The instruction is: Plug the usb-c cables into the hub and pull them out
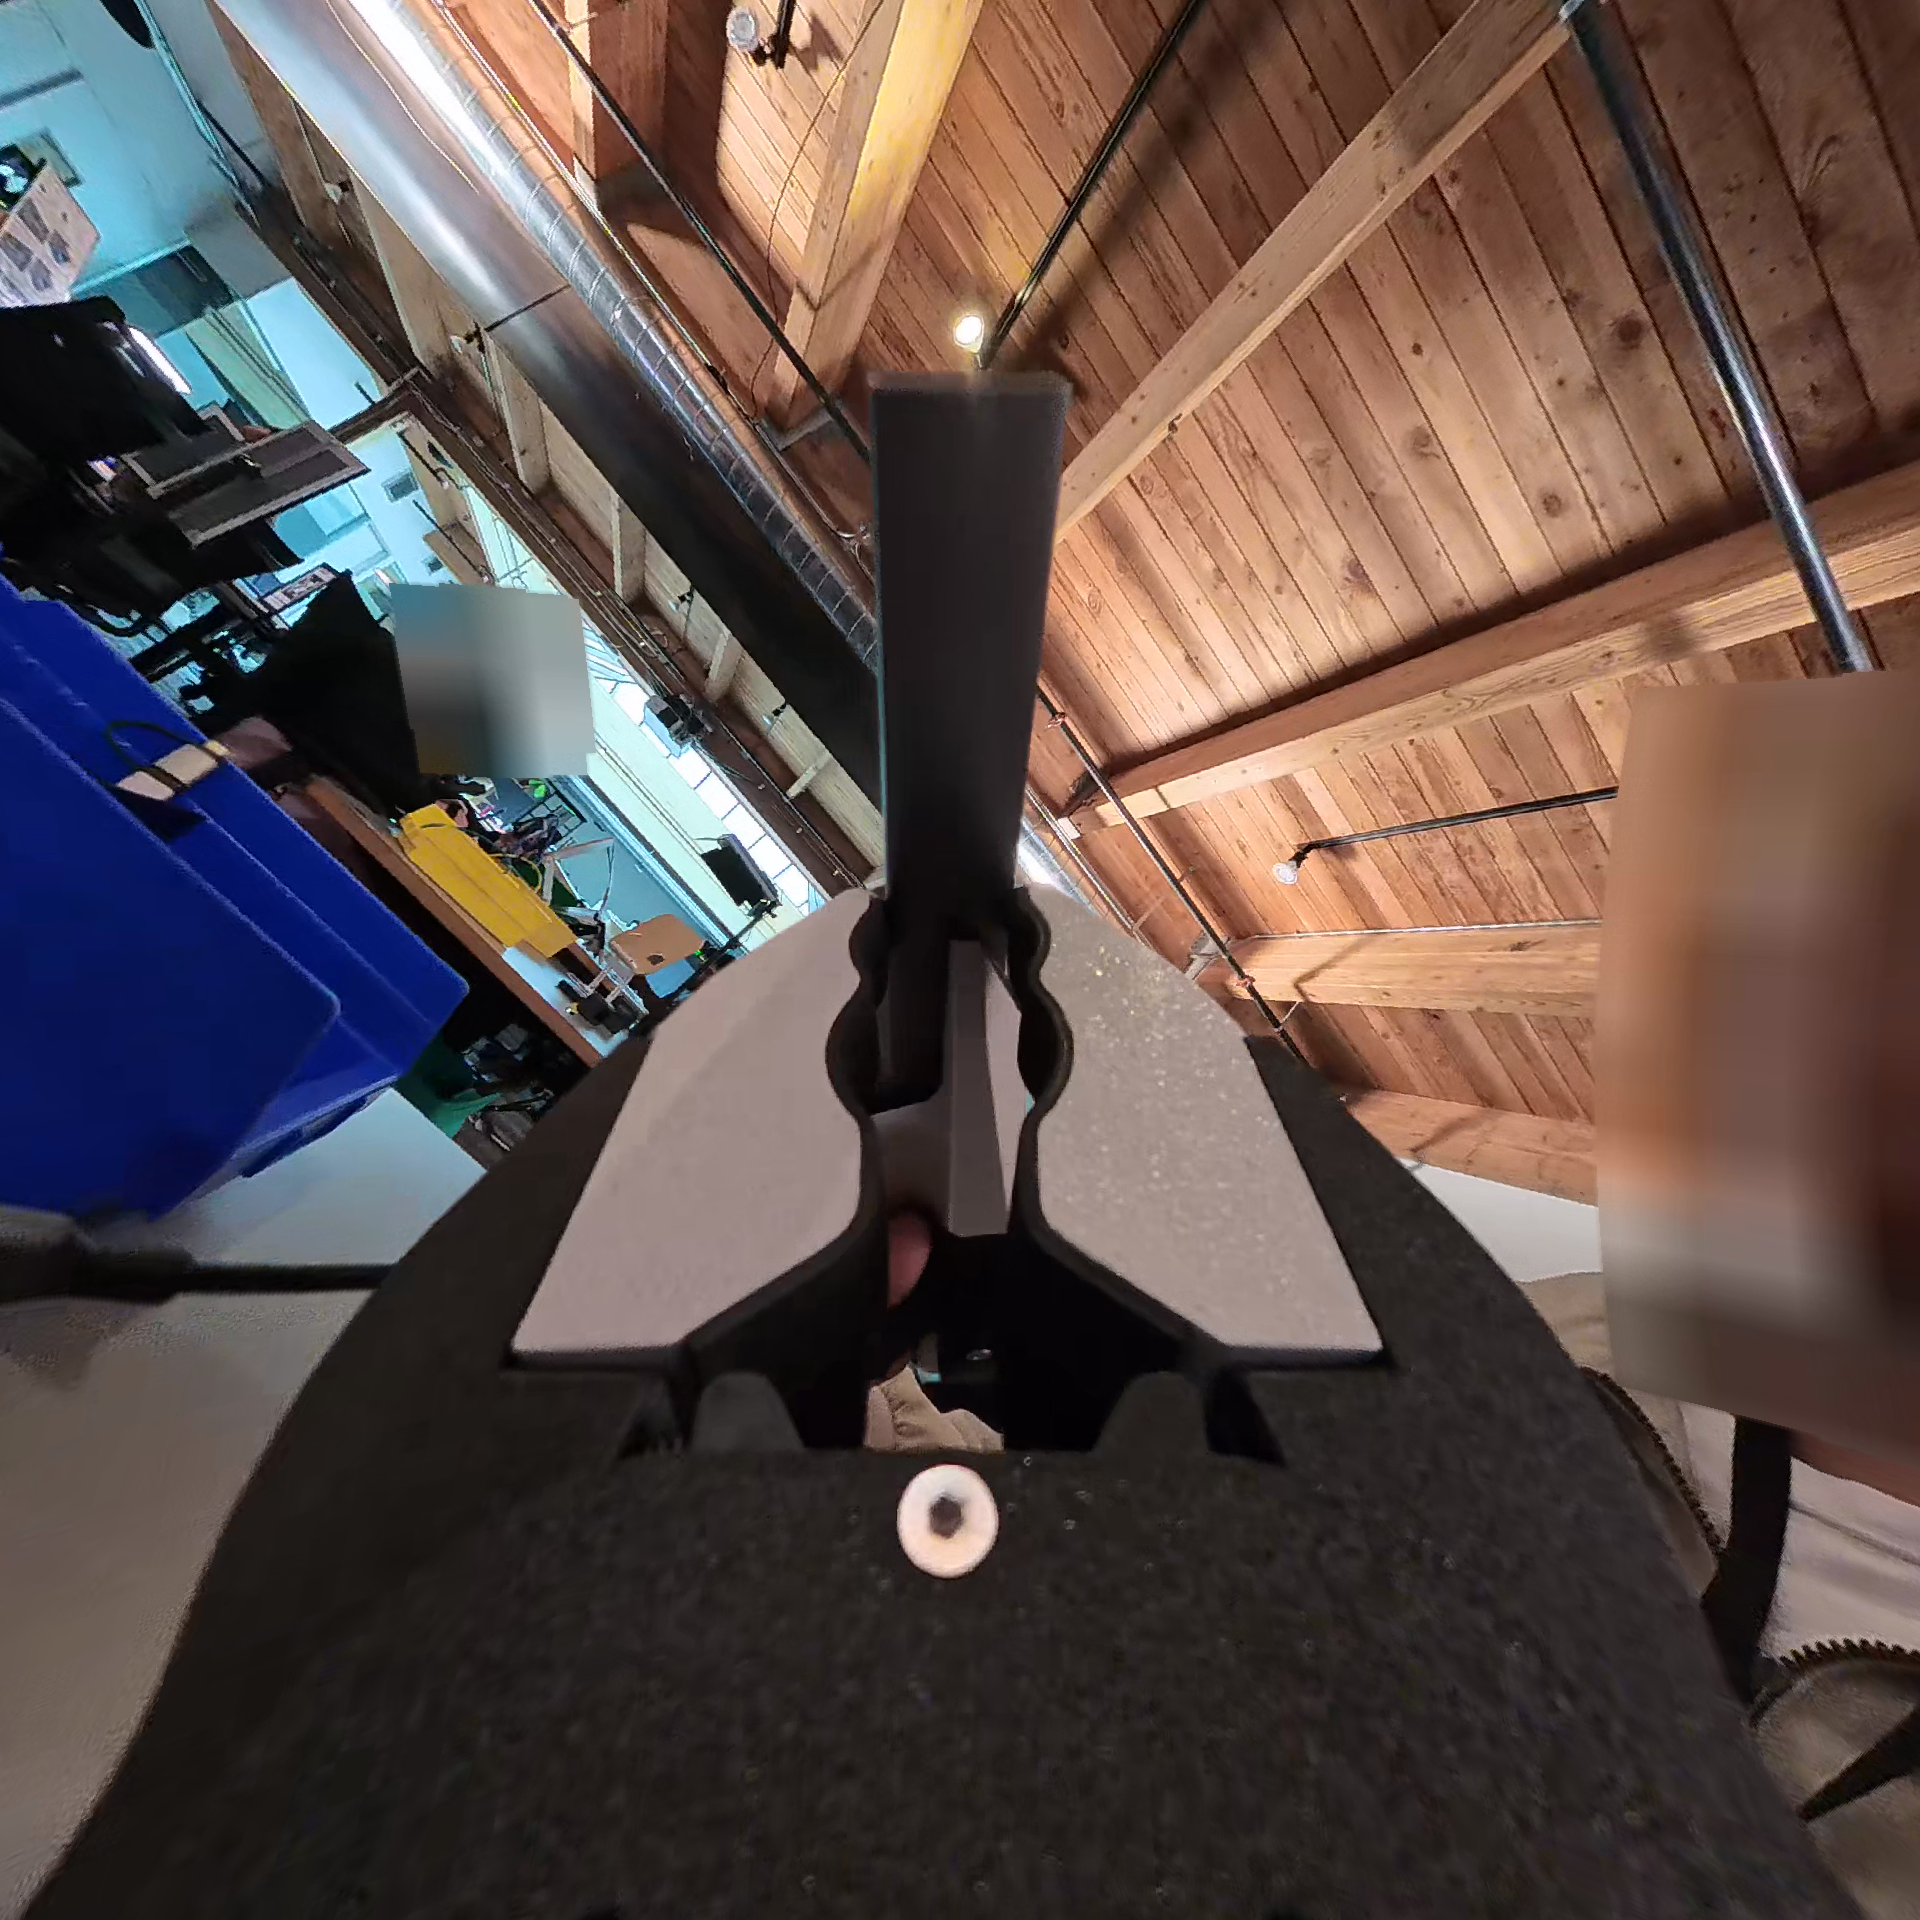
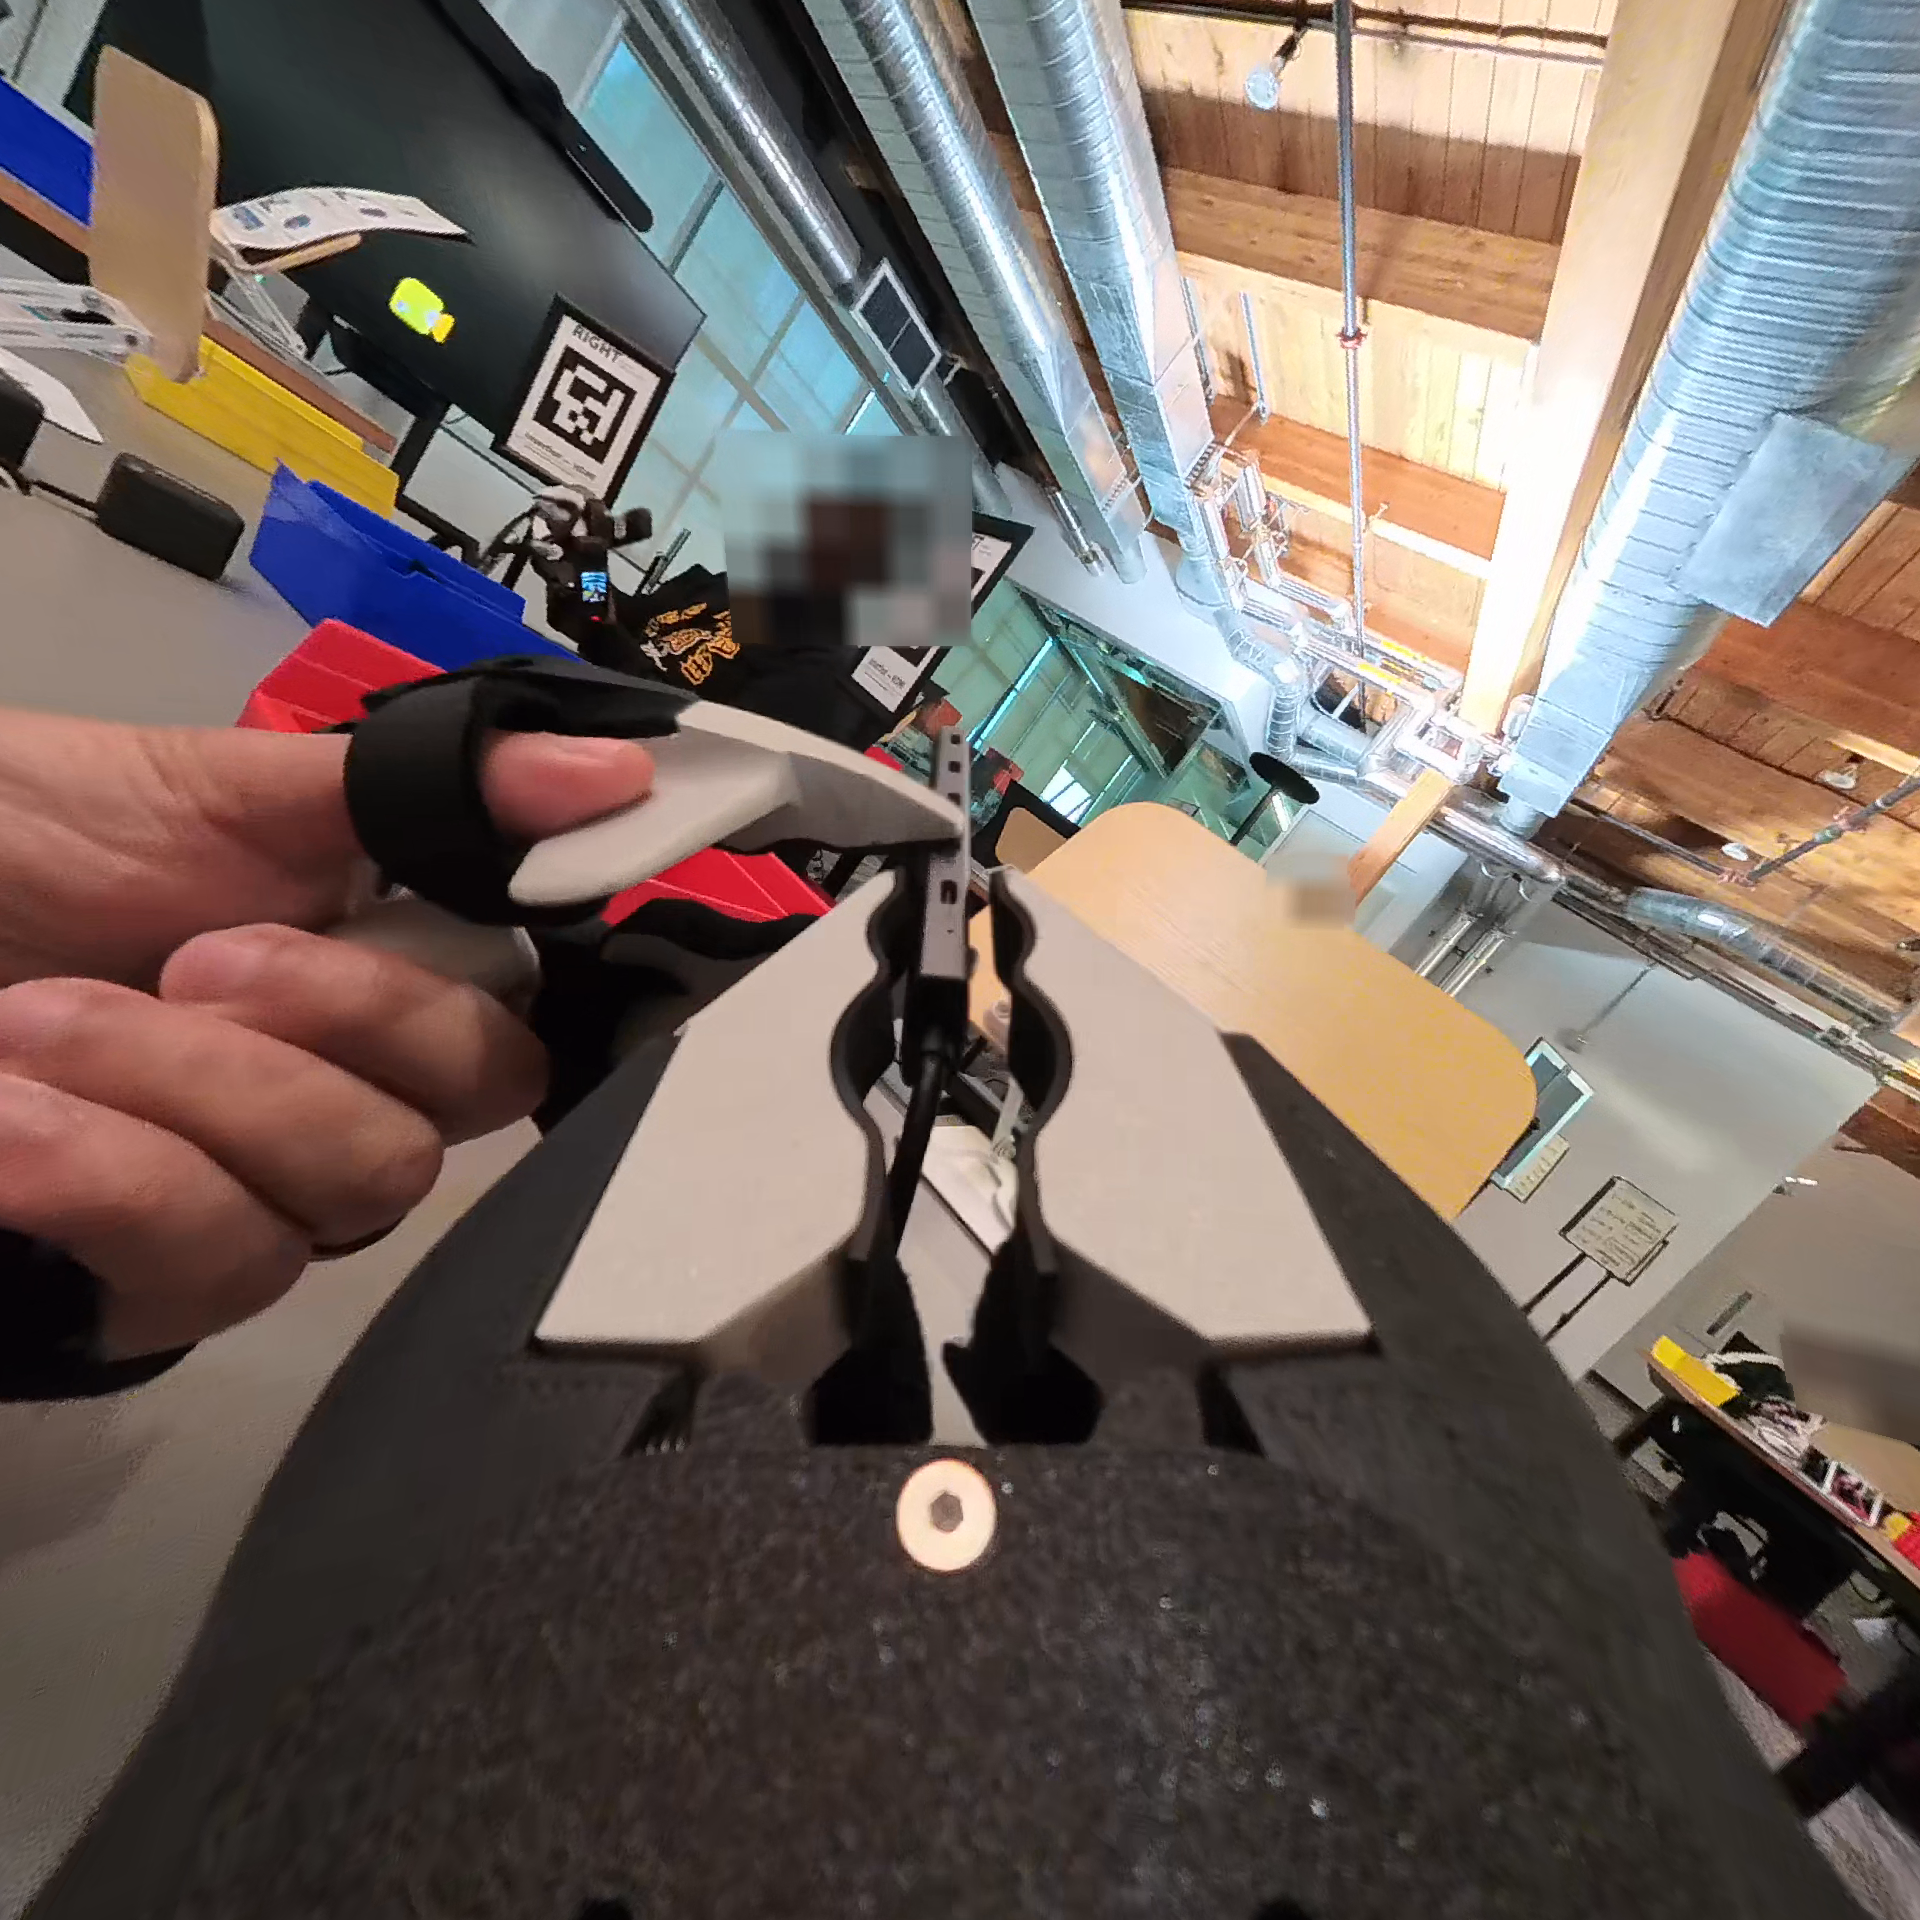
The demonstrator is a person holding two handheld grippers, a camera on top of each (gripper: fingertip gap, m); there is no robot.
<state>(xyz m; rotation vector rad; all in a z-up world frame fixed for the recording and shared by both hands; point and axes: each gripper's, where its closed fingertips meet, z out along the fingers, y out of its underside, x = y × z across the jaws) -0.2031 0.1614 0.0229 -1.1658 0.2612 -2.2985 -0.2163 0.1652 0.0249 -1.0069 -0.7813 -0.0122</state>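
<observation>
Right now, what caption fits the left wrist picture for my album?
Left gripper shut on the dark hub, held up toward a wooden ceiling.

Bright daylight from windows [image 2: 727, 270]; ceiling lamp [image 1: 967, 330] glare; fisheye edges, motion-blurred.

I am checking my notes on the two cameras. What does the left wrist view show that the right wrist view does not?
Only the left wrist view shows the broad flat face of the hub, which stands out of the left tool, shut on it. Only the right wrist view shows the hub's thin edge with ports, a black cable hanging from it between the parted fingers of the right tool, and a hand. Both show the hub and the wooden ceiling.
</observation>
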